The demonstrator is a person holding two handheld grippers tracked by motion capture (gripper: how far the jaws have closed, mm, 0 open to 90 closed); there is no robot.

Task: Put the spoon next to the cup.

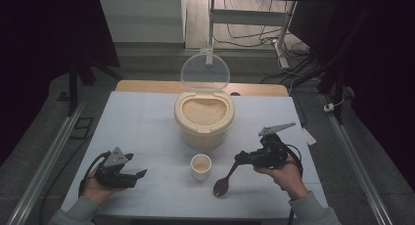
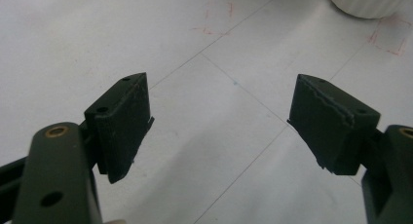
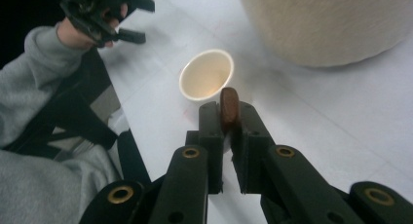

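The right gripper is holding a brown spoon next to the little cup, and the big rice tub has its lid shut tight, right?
Not quite. The lid of the rice tub stands open, tipped up behind it, as the high view shows; you can see the rice inside. The rest is right: the right gripper holds the brown spoon beside the little cup.

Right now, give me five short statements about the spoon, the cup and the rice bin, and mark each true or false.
1. The right tool is shut on the brown spoon. True.
2. The left tool holds the small cup. False: its jaws stand open with nothing between them, apart from the cup.
3. The clear lid of the rice container stands open. True.
4. The spoon's bowl rests inside the cup. False: in the high view it hangs down beside the cup, to its right.
5. The cup lies tipped on its side. False: it stands upright.
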